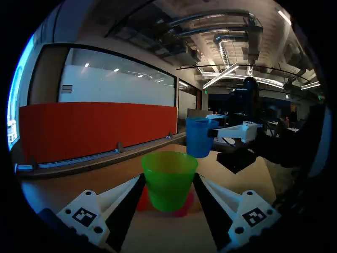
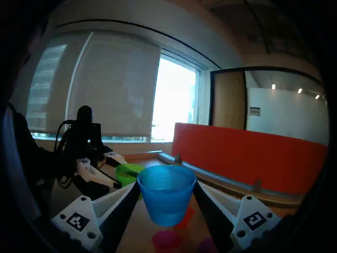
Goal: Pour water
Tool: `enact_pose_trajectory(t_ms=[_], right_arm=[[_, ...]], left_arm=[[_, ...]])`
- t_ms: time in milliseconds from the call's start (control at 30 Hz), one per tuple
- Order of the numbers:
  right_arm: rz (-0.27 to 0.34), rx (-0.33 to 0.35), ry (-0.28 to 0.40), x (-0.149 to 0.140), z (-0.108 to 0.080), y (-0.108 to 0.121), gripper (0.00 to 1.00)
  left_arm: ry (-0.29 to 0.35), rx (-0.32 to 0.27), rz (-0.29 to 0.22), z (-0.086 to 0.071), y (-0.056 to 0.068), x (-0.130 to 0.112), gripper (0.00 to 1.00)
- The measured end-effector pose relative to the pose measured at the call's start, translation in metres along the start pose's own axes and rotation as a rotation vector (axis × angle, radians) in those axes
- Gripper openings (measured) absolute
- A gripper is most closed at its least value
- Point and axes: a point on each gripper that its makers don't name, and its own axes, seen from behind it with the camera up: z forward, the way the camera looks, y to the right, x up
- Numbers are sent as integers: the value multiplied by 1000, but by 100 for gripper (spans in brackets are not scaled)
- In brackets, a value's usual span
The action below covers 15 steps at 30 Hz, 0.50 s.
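Left gripper (image 1: 168, 177) pinches a green cup (image 1: 169, 189); right gripper (image 2: 167, 185) pinches a blue cup (image 2: 167, 202), held apart. Tipping the blue cup before its lip overhangs the green cup would likely spill water.

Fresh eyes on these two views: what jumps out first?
The green cup sits dead centre in the left gripper view, pinched by the fingers of the left gripper. The blue cup is likewise gripped by the right gripper, held above the table. A bright red panel runs along the wall behind both.
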Motion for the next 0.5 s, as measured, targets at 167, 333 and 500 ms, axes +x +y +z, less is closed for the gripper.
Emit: enact_pose_trajectory(t_ms=[167,333,500], right_arm=[[-41,7,5,13,6,4,91],[-76,18,5,23,13,8,91],[-127,28,9,35,19,11,91]], left_arm=[[-2,-5,-2,1,2,-2,83],[-5,-9,-6,1,4,-4,83],[-8,-15,-8,1,6,-5,83]])
